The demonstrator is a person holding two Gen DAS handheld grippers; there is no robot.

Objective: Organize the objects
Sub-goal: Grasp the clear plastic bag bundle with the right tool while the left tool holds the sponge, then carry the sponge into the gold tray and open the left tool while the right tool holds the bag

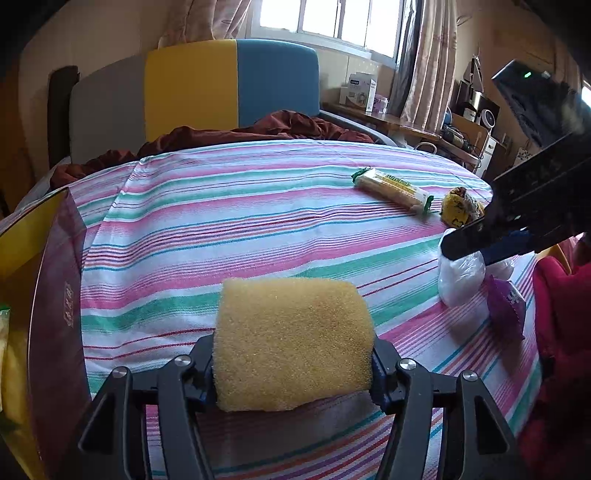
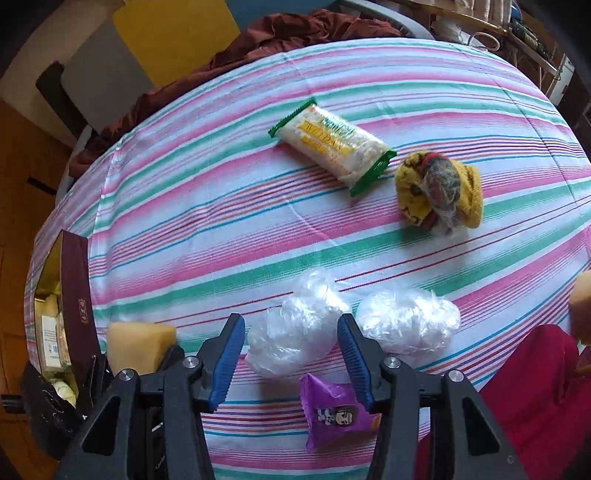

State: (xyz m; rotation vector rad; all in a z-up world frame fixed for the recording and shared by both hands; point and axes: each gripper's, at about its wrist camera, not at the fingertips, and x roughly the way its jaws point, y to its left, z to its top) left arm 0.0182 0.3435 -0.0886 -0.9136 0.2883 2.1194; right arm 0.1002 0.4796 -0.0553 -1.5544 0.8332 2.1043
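Left claw (image 1: 293, 369): squeezing the yellow sponge (image 1: 291, 343).
Right claw (image 2: 291, 363): open over a white bag (image 2: 295, 332), not touching it.

Striped bed (image 2: 221, 206), snack packets (image 2: 330, 146), plastic bundles (image 2: 295, 332)

Black-framed right gripper (image 2: 291, 354) with ribbed blue pads (image 2: 228, 363), silver screws (image 2: 191, 361).

Home bedroom. Bed (image 1: 258, 206) under striped pink, green and white sheet; crumpled maroon blanket (image 1: 221, 136) at far end; padded headboard (image 1: 207, 92) in grey, yellow, blue panels. Curtained window (image 1: 332, 18) behind. Wooden desk (image 1: 399, 125) along wall, cluttered with boxes and small appliances. Snack packets and household bits on sheet.
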